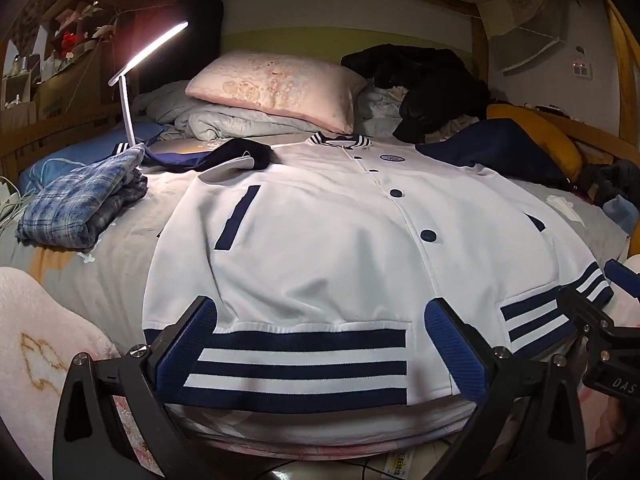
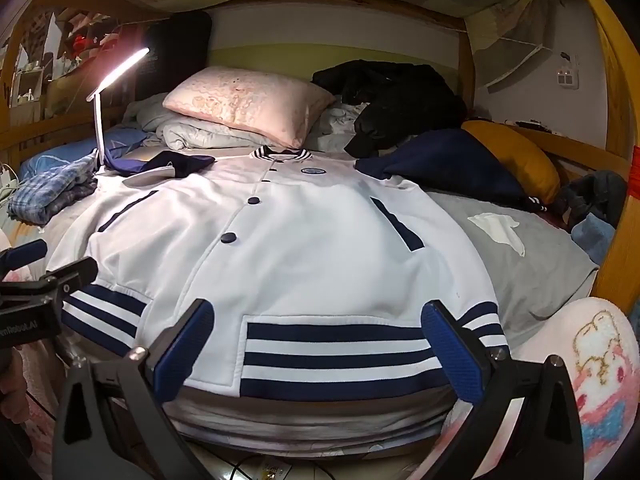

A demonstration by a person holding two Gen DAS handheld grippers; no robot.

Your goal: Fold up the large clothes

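Note:
A white varsity jacket [image 1: 320, 232] with navy sleeves, navy buttons and a navy-and-white striped hem lies front up on the bed, collar at the far end. It also shows in the right wrist view [image 2: 304, 248]. My left gripper [image 1: 320, 344] is open, its blue pads either side of the left part of the striped hem [image 1: 304, 364], empty. My right gripper [image 2: 320, 348] is open over the right part of the hem [image 2: 340, 360], empty. Each gripper shows at the edge of the other's view.
A lit desk lamp [image 1: 132, 80] stands at the far left beside a folded plaid garment [image 1: 80, 204]. A pink pillow [image 1: 276, 88], grey bedding and black clothes [image 1: 428, 84] lie at the head. A yellow cushion [image 2: 516, 156] and wooden bed frame [image 2: 620, 240] are on the right.

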